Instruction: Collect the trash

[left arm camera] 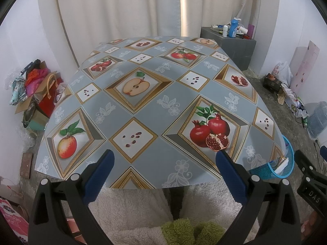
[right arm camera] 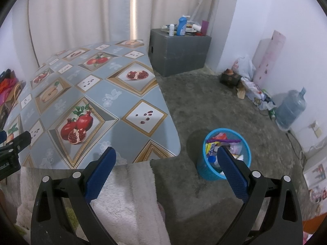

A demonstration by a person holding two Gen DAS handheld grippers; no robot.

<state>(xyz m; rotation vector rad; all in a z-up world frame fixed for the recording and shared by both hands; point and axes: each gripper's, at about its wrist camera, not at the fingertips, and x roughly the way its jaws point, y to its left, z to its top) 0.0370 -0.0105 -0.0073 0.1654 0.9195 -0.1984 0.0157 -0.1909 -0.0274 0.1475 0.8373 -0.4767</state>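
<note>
Trash (right arm camera: 221, 143): light, crinkly wrappers and a small bottle, already in the bin (right arm camera: 206, 172) on the floor beyond the right hand-held gripper (right arm camera: 166, 163). Grip by loose edges. Both hand-held grippers, left (left arm camera: 164, 163) included, gape empty; tabletop (left arm camera: 163, 94) bare.

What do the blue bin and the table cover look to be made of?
Blue bin: apparently plastic, going by its mesh-patterned wall and smooth moulded rim. Table cover: probably vinyl or oilcloth; the printed fruit pattern lies flat with a slight sheen and bends smoothly over the edge.
</note>
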